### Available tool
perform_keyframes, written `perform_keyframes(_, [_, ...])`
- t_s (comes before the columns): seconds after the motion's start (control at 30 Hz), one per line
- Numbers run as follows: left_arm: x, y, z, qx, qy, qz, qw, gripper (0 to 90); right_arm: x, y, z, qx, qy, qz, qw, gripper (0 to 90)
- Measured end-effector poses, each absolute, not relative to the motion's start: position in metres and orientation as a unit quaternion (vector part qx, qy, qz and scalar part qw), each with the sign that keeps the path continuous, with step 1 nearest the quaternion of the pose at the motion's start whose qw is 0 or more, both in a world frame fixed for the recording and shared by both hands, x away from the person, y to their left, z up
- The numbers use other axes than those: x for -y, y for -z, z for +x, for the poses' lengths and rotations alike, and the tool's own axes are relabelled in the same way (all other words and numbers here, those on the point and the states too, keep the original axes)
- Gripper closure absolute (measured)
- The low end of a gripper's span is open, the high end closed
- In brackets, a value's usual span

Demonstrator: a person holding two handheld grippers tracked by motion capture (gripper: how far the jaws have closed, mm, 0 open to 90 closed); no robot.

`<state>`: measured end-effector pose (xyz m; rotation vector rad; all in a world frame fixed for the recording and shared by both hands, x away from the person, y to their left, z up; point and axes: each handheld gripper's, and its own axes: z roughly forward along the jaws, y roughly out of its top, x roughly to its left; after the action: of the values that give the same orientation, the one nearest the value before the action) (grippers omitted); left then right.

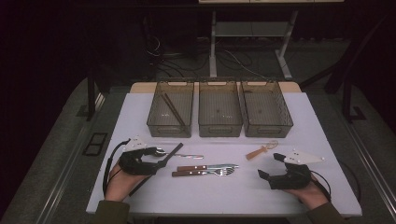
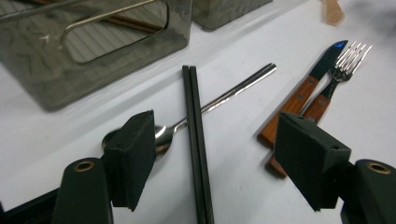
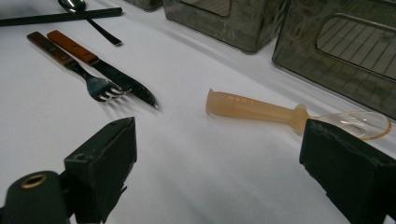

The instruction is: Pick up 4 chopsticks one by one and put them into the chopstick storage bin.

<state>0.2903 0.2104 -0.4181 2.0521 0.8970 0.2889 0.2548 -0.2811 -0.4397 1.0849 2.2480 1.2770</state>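
Raised lettering, unreadable, on the peach-handled spoon [image 3: 261, 112] beyond the right gripper [image 3: 224, 172].

The high view looks forward and down from above the near edge of the table [image 1: 140, 196] — far enough to take in all of it. Each gripper view sits low and close, facing the far edge; both share the fork [image 2: 348, 60] and knife [image 3: 112, 74] mid-table.

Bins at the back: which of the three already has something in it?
The left bin, nearest the left claw's side. A pair of brown chopsticks lies slanted inside it. The middle bin and right bin look empty.
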Motion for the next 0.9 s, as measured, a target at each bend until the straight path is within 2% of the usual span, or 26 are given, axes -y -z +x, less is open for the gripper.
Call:
perform_keyframes(0.2, [-0.223, 0.422, 0.275, -0.358, -0.115, 0.824, 0.424, 29.4, 0.281, 0.441, 0.257, -0.793, -0.441, 0.386, 0.164, 11.2])
perform_keyframes(0.6, [-0.231, 0.432, 0.275, -0.369, -0.115, 0.831, 0.4, 66.9, 0.281, 0.442, 0.255, -0.801, -0.432, 0.38, 0.165, 11.2])
perform_keyframes(0.77, [-0.233, 0.437, 0.278, -0.373, -0.104, 0.834, 0.393, 75.0, 0.281, 0.442, 0.255, -0.803, -0.431, 0.378, 0.165, 11.2])
perform_keyframes(0.9, [-0.233, 0.44, 0.28, -0.375, -0.095, 0.836, 0.389, 77.2, 0.281, 0.442, 0.255, -0.804, -0.43, 0.377, 0.165, 11.2])
